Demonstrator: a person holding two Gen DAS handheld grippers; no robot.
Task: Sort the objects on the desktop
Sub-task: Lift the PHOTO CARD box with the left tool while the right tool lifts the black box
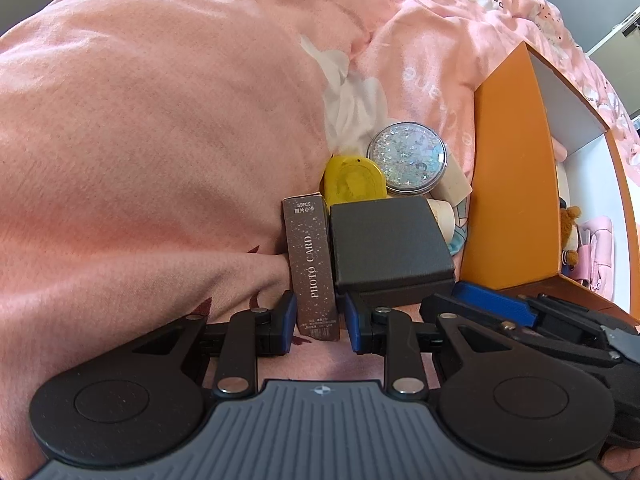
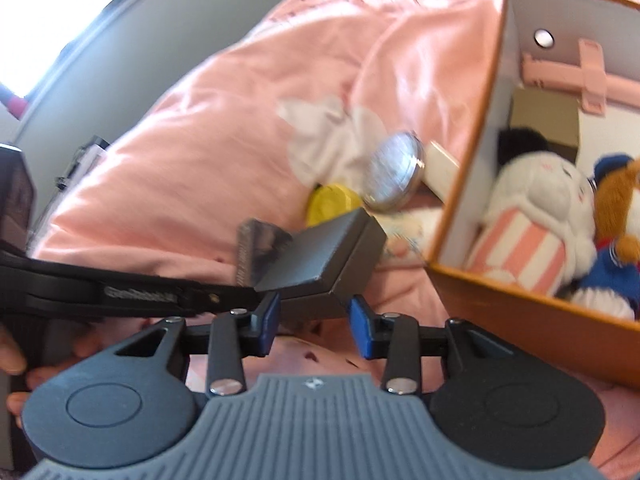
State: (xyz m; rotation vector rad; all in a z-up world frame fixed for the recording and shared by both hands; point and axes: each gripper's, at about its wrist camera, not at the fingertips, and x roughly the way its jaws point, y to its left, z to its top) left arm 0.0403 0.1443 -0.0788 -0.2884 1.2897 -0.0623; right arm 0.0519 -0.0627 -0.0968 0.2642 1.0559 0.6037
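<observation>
A brown "PHOTO CARD" box [image 1: 313, 268] lies on the pink bedding, its near end between the blue pads of my left gripper [image 1: 320, 320], which close on it. A black square box [image 1: 390, 242] lies beside it; in the right wrist view the black box [image 2: 320, 256] sits with its near corner between the pads of my right gripper [image 2: 314, 322], jaws open around it. A yellow oval case [image 1: 354, 180], a glittery round compact [image 1: 407, 156] and a white tube [image 1: 440, 216] lie behind.
An orange cardboard box [image 2: 532, 312] with white inner walls stands at right, holding plush toys [image 2: 552, 200] and a pink case [image 2: 580, 76]. The pink quilt [image 1: 160, 140] bulges high at left. The right gripper's body [image 1: 540, 320] shows in the left wrist view.
</observation>
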